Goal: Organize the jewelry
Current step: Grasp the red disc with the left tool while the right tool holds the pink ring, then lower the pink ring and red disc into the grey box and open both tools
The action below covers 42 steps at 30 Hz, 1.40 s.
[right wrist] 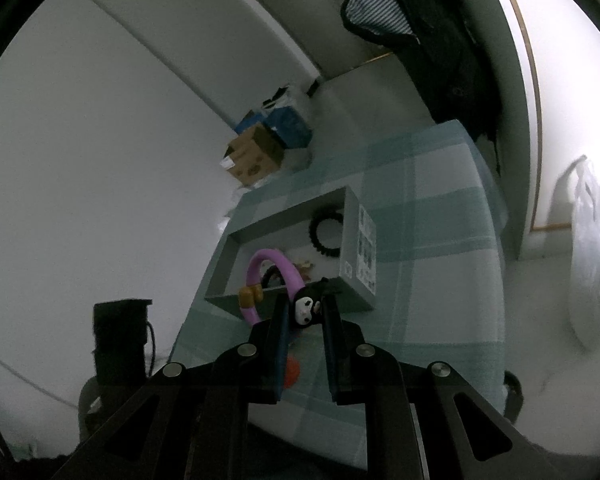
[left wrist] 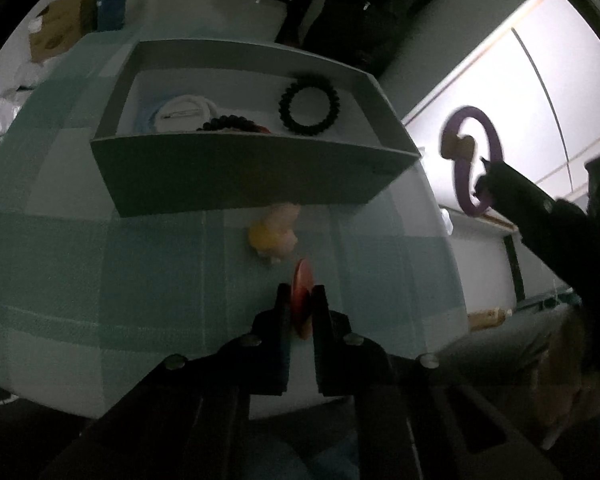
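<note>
The left gripper (left wrist: 302, 300) was low over the table (left wrist: 80, 280), which had a green and white checked cloth. Its jaws were squeezed on a small red ring (left wrist: 302, 298) that stood on its edge between them. Just past it, a soft yellow and pink thing (left wrist: 274, 236) lay on the cloth, too blurry to name. Behind that sat a gray box (left wrist: 240, 176) with its top open. Inside the box lay a black bead bracelet (left wrist: 310, 105), a dark red bead bracelet (left wrist: 232, 124) and a round white and blue piece (left wrist: 180, 114). The right gripper (right wrist: 305, 310) was up in the air to the right of the box. Its jaws were pinched on a purple bangle (right wrist: 278, 270) at a little black and white charm (right wrist: 306, 310). The bangle also had a small tan bow (right wrist: 250, 295) on it. From the right wrist view, the bangle hung in front of the box's near wall, above the table. Cardboard boxes (right wrist: 254, 158) sat past the far end of the table. A white bag (right wrist: 592, 248) hung at the wall on the right.
</note>
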### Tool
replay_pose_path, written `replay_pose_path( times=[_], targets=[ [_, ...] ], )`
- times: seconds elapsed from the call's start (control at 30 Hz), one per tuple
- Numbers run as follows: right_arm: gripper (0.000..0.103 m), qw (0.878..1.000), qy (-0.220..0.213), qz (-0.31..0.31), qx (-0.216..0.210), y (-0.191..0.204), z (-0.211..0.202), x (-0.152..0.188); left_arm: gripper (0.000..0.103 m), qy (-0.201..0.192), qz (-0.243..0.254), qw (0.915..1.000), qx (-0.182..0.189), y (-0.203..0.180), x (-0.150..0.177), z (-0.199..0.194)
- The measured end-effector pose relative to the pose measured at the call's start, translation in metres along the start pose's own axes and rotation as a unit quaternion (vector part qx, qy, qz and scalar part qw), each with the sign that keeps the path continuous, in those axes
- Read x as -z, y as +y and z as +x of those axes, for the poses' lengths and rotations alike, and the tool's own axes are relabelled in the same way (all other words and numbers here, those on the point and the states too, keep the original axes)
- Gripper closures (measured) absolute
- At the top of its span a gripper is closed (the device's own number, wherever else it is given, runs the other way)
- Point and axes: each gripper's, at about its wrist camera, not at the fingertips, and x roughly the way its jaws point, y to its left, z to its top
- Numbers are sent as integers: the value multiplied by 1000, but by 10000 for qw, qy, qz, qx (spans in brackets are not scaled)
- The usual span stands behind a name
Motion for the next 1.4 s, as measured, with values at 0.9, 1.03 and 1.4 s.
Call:
replay_pose_path(
  times=[0.9, 1.03, 1.4],
  targets=[
    [88, 9988, 392, -83, 283, -2, 32, 10, 100, -290, 73, 9995, -113, 7, -13, -26],
    [88, 9989, 393, -89, 247, 2, 34, 10, 100, -358, 86, 9993, -109, 9, -14, -32],
    [88, 9990, 365, -266, 32, 24, 45, 9, 100, -677, -23, 9977, 5, 14, -25, -49]
  ],
)
